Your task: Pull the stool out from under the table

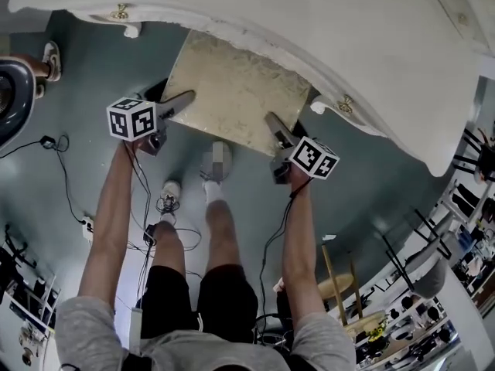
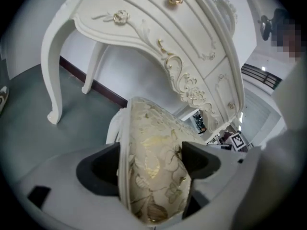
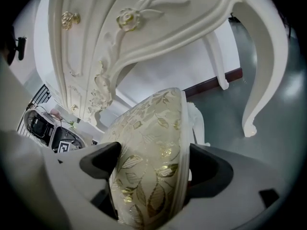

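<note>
Stool (image 1: 232, 91) edges (left gripper (image 1: 176, 104); right gripper (image 1: 276, 127))

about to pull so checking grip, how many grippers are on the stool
2. The left gripper is shut on the stool at its left side, the right gripper at its right side.

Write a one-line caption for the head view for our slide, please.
Left tongs and right tongs each clamp an edge of the gold-patterned stool, partly tucked under the ornate white table.
</note>
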Available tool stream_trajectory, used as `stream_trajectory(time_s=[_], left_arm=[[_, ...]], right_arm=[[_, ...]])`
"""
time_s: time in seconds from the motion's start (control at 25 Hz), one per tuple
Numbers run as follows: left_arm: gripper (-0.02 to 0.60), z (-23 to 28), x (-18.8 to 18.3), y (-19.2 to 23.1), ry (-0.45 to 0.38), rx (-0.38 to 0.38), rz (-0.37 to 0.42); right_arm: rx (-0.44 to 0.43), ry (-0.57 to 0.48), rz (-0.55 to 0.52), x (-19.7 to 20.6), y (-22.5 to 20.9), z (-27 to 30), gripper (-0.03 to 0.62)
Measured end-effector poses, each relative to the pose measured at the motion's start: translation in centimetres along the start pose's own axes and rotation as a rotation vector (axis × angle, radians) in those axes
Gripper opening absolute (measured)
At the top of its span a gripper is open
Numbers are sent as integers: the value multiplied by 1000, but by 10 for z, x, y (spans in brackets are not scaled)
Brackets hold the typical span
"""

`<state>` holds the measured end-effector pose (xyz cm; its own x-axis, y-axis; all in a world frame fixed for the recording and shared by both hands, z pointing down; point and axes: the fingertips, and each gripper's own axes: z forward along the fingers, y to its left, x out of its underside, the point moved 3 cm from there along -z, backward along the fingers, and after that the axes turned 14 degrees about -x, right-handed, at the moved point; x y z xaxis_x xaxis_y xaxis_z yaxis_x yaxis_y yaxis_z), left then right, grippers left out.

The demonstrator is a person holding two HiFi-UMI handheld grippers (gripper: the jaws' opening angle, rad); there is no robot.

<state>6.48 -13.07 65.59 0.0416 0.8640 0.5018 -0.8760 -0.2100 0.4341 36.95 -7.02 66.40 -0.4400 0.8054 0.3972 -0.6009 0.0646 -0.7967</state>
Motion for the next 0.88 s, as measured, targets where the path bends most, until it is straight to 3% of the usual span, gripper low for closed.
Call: stream_trajectory(time_s=[0.28,0.88], left_arm=[[403,-66,1,42,-55,-69,-47],[403,-201,63,165,-200,-257,-294]], right_arm=[[-70,64,-40,14,55,38,445],[-215,318,-193,75,170,158,445]])
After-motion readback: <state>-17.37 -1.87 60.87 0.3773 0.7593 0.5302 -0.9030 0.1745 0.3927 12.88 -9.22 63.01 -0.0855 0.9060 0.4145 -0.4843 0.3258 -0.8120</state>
